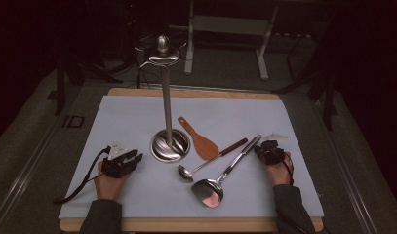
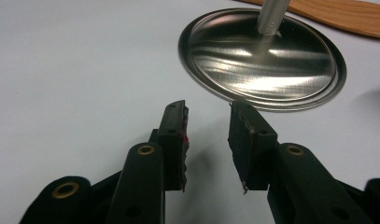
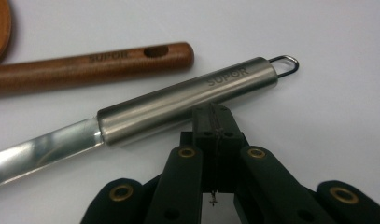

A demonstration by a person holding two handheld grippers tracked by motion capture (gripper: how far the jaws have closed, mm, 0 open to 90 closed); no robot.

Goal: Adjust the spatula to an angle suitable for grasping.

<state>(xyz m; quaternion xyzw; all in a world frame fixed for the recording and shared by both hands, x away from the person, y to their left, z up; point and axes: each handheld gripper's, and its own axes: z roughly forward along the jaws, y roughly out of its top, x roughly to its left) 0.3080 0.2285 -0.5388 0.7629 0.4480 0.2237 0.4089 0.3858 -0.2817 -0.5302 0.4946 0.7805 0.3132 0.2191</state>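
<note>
**Desk:** What is laid out, and why that way?

**Photographer:** Three utensils fan out on a white-covered bench [image 1: 137,122] beside a tall steel hanging stand [image 1: 168,97], handles pointing toward the person's right side, presumably so each can be picked up by its handle and hung. The steel spatula [image 1: 225,173] lies nearest the right tool [image 1: 265,148]; the ladle [image 1: 210,160] and the wooden rice paddle [image 1: 198,139] sit between it and the stand's round base [image 2: 262,60].

**Desk:** And the tools?

**Photographer:** The right tool [image 3: 214,114] has its jaws pressed together, tips just beside the spatula's steel handle [image 3: 187,100], near the hanging loop [image 3: 286,65]; touching or merely close, I cannot say from here. It grips nothing. The left tool [image 2: 207,116] rests on the bench with jaws apart and empty, pointed at the base, likely waiting to steady the stand.
</note>
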